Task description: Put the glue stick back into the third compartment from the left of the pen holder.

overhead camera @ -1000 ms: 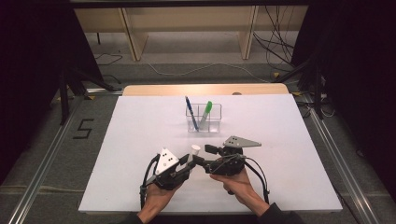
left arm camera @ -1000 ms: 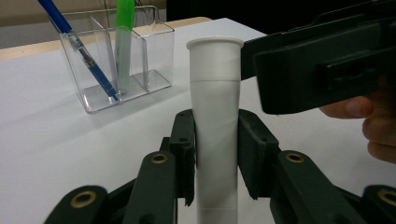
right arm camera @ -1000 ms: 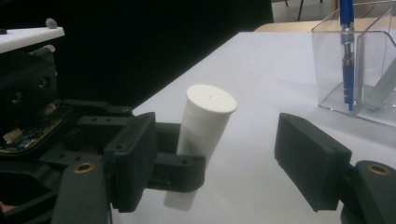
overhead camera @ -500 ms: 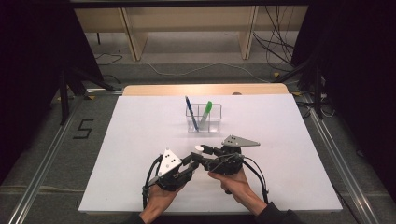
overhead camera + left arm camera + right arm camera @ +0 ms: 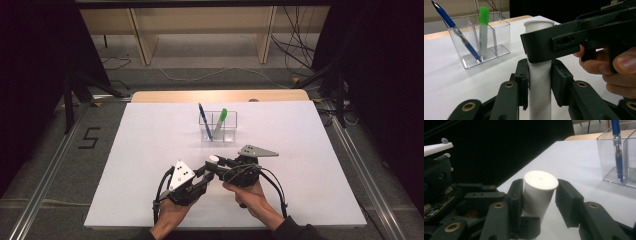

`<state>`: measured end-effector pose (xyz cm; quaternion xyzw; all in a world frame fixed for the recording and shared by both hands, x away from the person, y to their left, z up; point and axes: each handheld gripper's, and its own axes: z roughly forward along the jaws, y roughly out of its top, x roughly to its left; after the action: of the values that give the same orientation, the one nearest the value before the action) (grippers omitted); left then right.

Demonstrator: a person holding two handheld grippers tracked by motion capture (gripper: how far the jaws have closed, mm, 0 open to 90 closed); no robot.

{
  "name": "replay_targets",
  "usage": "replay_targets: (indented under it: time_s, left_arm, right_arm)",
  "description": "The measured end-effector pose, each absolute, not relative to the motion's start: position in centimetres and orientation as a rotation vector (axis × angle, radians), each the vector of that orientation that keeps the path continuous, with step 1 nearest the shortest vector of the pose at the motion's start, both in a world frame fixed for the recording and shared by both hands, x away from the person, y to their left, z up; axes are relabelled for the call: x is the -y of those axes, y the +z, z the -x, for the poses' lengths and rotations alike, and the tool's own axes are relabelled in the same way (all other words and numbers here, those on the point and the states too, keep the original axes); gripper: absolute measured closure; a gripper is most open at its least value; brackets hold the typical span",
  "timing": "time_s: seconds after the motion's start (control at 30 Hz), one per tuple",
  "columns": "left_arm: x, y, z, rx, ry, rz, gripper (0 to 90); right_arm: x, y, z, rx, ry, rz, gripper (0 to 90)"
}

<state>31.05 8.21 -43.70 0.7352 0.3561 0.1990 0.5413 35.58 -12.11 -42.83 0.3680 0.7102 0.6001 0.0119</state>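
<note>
A: Start from the high view. What lies on the worktop (image 5: pixel 150 150)?

B: A white sheet covers it. At the far middle stands a clear organiser (image 5: pixel 218 129) with a blue pen (image 5: pixel 204 120) leaning in its left compartment and a green marker (image 5: pixel 220 122) upright in the next one. At the near middle, the left gripper (image 5: pixel 206 174) and the right gripper (image 5: pixel 216 165) meet nose to nose, each in a person's hand. A small white tube (image 5: pixel 214 159) shows its round top between them.

A: And the left gripper view?

B: The white tube (image 5: pixel 539 72) stands upright between that gripper's own two black jaws, both pads pressed against its sides, so the jaws are clamped on it. The right gripper (image 5: pixel 544 47) crosses in front from the right, over the tube's upper part, with fingers (image 5: pixel 621 67) on its handle. The organiser (image 5: pixel 480 41) sits farther off at the left, with the pen (image 5: pixel 456 32) and marker (image 5: pixel 483 30) inside.

A: The right gripper view?

B: The tube (image 5: pixel 539 192) rises between its jaws. The left pad touches the tube's side; a gap remains at the right pad, so these jaws stand parted, not gripping. The left gripper (image 5: pixel 524 222) holds the tube lower down. The organiser (image 5: pixel 621 157) and pen (image 5: pixel 617 150) are far right.
</note>
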Motion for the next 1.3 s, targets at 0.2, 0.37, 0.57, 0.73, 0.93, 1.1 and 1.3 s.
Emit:
replay_targets:
  time_s: [0.2, 0.37, 0.57, 0.73, 0.93, 1.1, 1.3]
  left_arm:
    - [-8.2, -43.7, -31.0, -0.844, 0.478, -1.744, 69.5]
    - [-8.3, -43.7, -31.0, -0.840, 0.478, -1.738, 69.3]
    - [-8.1, -43.5, -31.1, -0.843, 0.473, -1.767, 47.2]
    - [-8.1, -43.2, -31.2, -0.831, 0.419, -1.817, 29.1]
    - [-8.5, -43.0, -31.2, -0.815, 0.386, -1.850, 24.6]
    - [-9.6, -42.9, -31.7, -0.822, 0.352, -1.865, 21.7]
    - [-10.8, -42.6, -32.0, -0.834, 0.351, -1.857, 21.7]
  right_arm:
    - [12.0, -42.8, -35.4, -2.217, 1.881, -1.146, 65.6]
    - [11.9, -42.7, -35.4, -2.214, 1.892, -1.143, 67.0]
    - [12.1, -42.5, -35.3, -2.203, 1.902, -1.137, 67.4]
    - [12.4, -42.1, -35.3, -2.179, 1.889, -1.104, 67.4]
    - [13.0, -41.6, -35.5, -2.149, 1.871, -1.085, 67.4]
    - [13.6, -41.4, -35.9, -2.123, 1.856, -1.081, 67.4]
    - [14.1, -41.1, -36.3, -2.099, 1.817, -1.065, 67.4]
